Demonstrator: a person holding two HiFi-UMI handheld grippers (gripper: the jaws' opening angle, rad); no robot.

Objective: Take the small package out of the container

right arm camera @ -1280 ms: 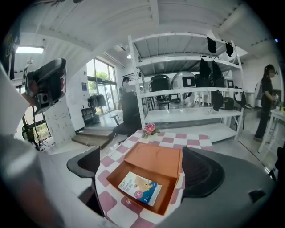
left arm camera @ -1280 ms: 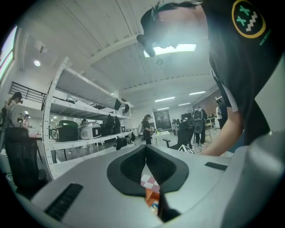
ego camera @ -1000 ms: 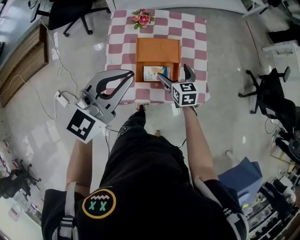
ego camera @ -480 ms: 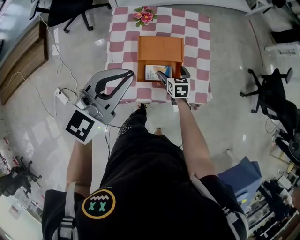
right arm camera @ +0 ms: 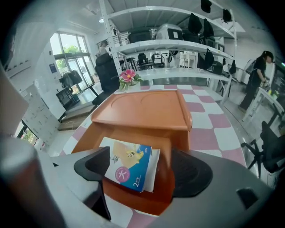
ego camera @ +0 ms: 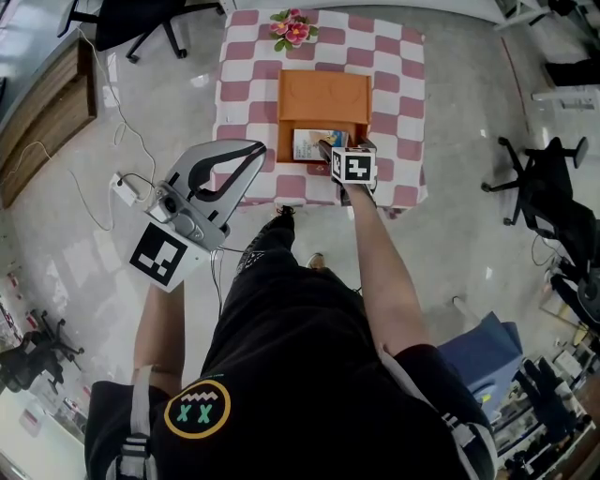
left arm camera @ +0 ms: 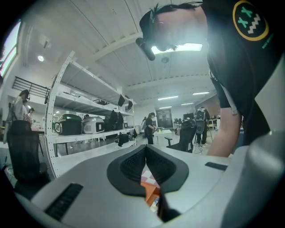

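An orange container stands on the checkered table, its lid swung back. The small package, white and blue with a pink round mark, lies tilted inside the near part. My right gripper points steeply down over it, one jaw on either side of the package. Its jaws have just been closing, but a gap still shows beside the right pad. My left gripper is held off the table's near left, level, with its pads together and nothing held.
A pink flower bunch sits at the table's far edge, behind the container. The pink-and-white cloth hangs over the table sides. Office chairs stand on the shiny floor to the right and far left. Cables trail at the left.
The right gripper has dropped and moved forward until its jaws straddle the package in the container, and the jaws have narrowed. The left gripper has stayed put.
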